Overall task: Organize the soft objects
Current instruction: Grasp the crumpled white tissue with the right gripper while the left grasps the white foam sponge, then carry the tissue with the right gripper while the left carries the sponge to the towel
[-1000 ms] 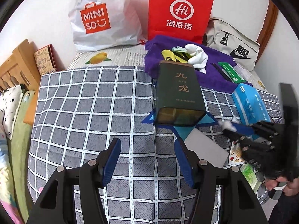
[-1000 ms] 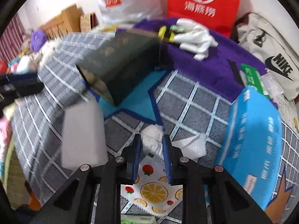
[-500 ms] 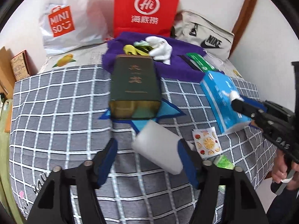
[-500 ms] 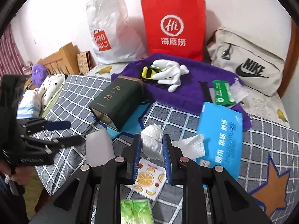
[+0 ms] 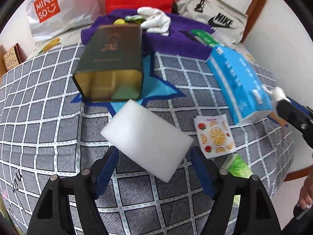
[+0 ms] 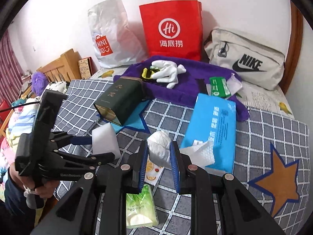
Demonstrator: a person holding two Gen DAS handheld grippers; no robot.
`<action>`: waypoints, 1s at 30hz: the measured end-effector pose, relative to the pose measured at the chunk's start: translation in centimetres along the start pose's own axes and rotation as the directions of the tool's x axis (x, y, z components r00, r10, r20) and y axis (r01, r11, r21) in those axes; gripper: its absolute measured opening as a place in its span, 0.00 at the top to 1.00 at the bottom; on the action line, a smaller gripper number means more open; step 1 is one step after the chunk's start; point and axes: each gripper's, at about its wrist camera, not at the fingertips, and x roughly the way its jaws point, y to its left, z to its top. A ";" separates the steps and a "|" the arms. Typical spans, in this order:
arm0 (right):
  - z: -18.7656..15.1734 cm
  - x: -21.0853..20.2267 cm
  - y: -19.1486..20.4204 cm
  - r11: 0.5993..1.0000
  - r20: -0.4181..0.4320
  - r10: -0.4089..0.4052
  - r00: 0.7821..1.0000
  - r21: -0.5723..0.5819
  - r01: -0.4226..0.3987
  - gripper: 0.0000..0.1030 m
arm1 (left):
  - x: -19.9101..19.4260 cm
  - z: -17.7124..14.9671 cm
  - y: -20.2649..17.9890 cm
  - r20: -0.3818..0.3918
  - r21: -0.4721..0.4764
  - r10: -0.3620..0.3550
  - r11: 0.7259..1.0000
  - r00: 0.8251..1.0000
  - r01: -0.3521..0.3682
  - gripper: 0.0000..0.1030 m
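Two soft things are in play on the grid-patterned bed (image 5: pixel 49 137). Nearest, a white foam block (image 5: pixel 146 139) lies between the fingers of the left gripper (image 5: pixel 154 173); those fingers are parting, and in the left wrist view a gap is seen on each side, so the block is judged released or nearly so. It is judged very light and springy, easily dented, best taken across its short sides with a mild squeeze. A crumpled white tissue (image 6: pixel 159 148) is pinched by the right gripper (image 6: pixel 158 168), clenched on it above the bedding. Tissue is judged weightless, limp and tearable, so the bunched middle is the safest hold. Beyond the block, a dark green tin (image 5: pixel 111 62) lies on its side, open end toward the camera, just behind the foam. Farther off, a blue tissue pack (image 6: pixel 211 129) rests beside a purple towel (image 6: pixel 187 90).
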 end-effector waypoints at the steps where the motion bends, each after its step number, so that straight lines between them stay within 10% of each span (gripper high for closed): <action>1: -0.2 0.1 -0.1 1.000 -0.004 0.001 1.000 0.008 -0.001 0.78 | 0.2 0.0 0.0 -0.002 0.001 0.007 1.000 1.000 -0.007 0.28; 30: -0.3 -1.5 -0.7 1.000 0.024 -0.007 1.000 0.020 0.007 0.78 | -7.1 0.2 0.9 0.144 0.007 -0.053 0.999 0.988 0.052 0.33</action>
